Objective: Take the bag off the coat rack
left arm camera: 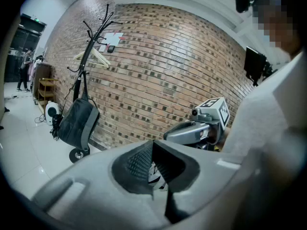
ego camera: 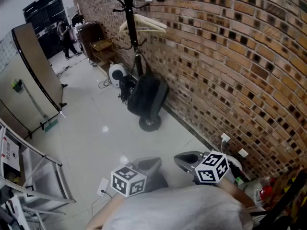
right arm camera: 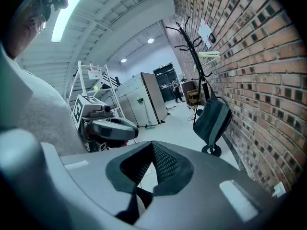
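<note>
Left claw (left arm camera: 154, 163) and right claw (right arm camera: 152, 163) clenched, empty; bag (ego camera: 146, 97) hangs on coat rack (ego camera: 128, 13), well apart. Likely approach step; next: walk up, open a claw.

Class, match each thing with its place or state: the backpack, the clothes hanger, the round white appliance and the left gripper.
Things:
1. dark grey fabric backpack
2. pale wooden clothes hanger
3. round white appliance
4. left gripper

Places or states:
a. on the floor by the brick wall
b. jaws together, nothing between them
c. high on the black metal coat rack
d. hanging low on that rack

Pairs: 1-d, 2-c, 3-a, 4-b.
</note>
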Available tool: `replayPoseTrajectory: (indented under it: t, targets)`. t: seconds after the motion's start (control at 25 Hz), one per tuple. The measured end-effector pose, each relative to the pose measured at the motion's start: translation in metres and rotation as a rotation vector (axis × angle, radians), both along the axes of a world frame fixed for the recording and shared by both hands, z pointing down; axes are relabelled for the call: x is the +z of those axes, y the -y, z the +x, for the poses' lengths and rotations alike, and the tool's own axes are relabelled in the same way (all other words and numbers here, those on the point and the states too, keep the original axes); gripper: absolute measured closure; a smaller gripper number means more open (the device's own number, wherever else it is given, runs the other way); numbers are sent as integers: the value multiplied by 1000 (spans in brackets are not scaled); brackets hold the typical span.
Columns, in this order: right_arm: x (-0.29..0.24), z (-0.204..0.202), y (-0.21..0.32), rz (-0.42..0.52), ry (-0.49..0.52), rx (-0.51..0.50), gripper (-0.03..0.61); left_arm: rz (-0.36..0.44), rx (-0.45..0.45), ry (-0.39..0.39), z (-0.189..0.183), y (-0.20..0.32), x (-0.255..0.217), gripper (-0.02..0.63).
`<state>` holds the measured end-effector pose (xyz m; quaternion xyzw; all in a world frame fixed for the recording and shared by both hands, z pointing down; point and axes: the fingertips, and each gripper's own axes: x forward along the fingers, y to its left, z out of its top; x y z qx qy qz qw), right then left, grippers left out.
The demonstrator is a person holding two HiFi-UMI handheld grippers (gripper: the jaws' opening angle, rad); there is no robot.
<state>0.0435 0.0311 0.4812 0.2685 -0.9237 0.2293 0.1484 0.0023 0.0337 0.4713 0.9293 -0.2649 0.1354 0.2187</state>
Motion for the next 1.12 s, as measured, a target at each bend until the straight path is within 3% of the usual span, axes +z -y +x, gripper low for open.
replayPoseTrajectory:
  t: [0.16, 0.36, 0.6, 0.84, 1.12]
  targets:
    - [3, -12, 40, -9, 10, 10, 581, -42, -48, -52, -23, 48, 9, 611]
    - [9, -28, 121, -31, 16, 41, 581, -79, -55, -58, -42, 125, 23, 611]
    - [3, -47, 250, -60, 69, 77, 580, -88, -102, -88, -77, 266, 21, 611]
    - [-36, -79, 370, -1, 91, 126, 581, -32, -58, -91, -106, 392, -21, 611]
    - [-30, -80, 440, -16, 100, 146, 581, -25, -12, -74, -102, 460, -16, 611]
